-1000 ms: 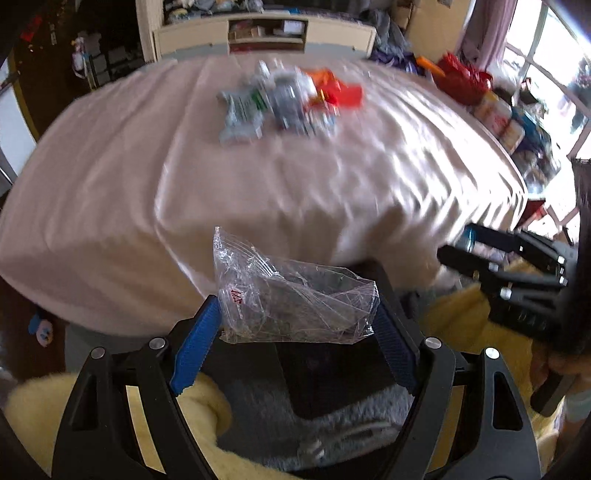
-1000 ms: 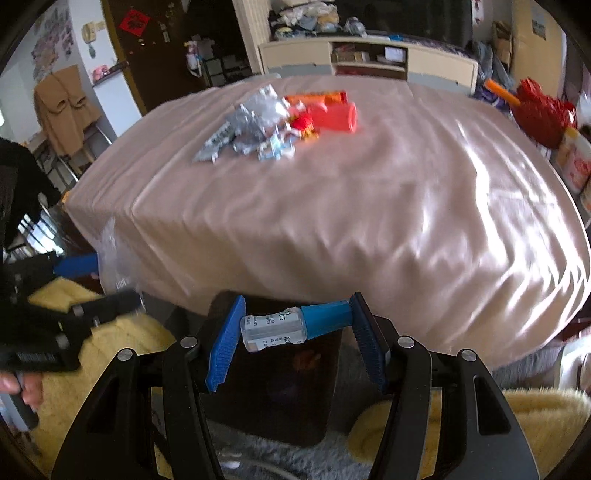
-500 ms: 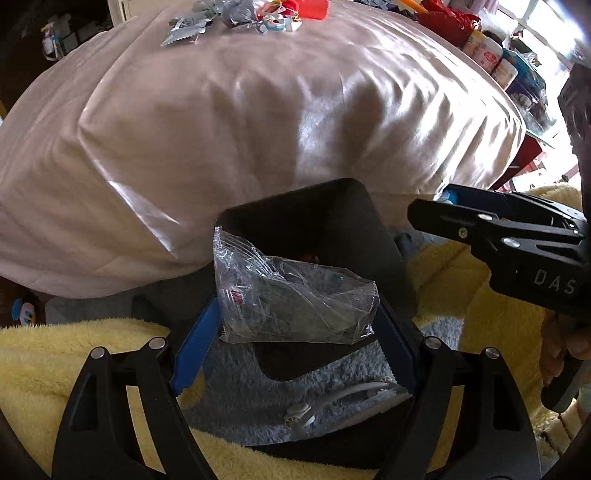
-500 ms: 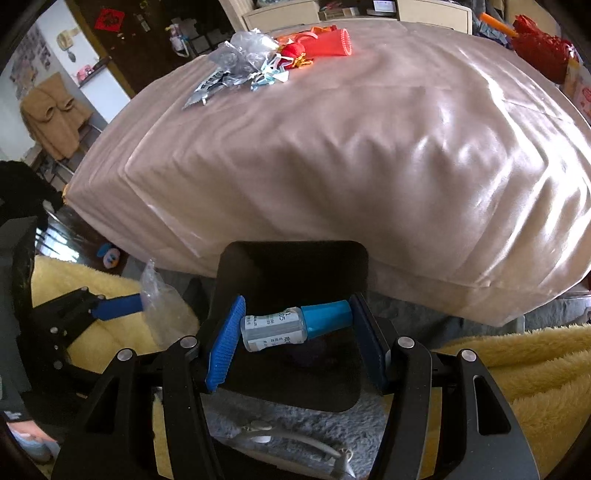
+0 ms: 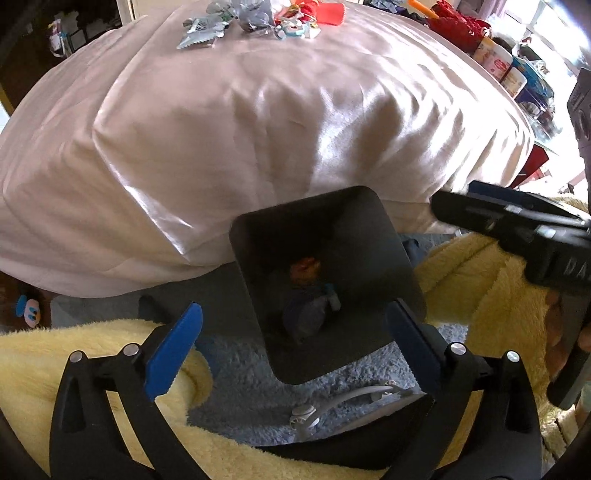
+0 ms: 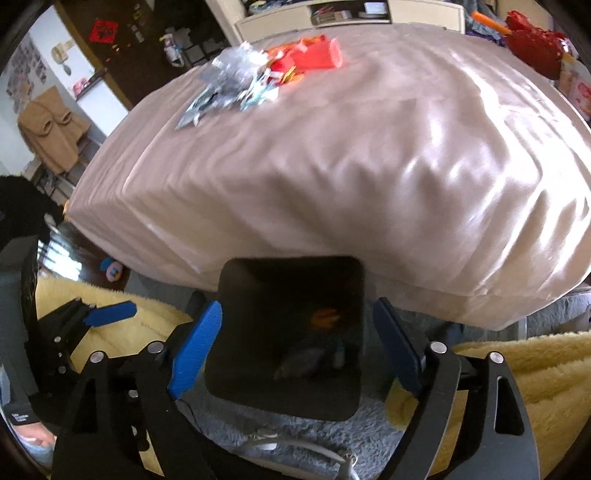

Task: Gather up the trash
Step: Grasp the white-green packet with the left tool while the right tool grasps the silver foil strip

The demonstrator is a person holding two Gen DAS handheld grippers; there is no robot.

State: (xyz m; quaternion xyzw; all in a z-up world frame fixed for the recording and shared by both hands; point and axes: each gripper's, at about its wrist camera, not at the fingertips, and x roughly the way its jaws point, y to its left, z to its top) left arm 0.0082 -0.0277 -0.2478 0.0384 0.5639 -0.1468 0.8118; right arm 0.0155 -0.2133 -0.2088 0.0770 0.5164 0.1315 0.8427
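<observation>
Left wrist: bin upright, trash perhaps inside.

Bed: a wide bed under a smooth, glossy pinkish-beige cover fills most of both views.
Floor: grey shaggy rug with yellow fleece blanket on either side.
Far wall: cream low cabinet with open shelves.
Left: tan coat hanging.
Light: daylight from a window on the right.
</observation>
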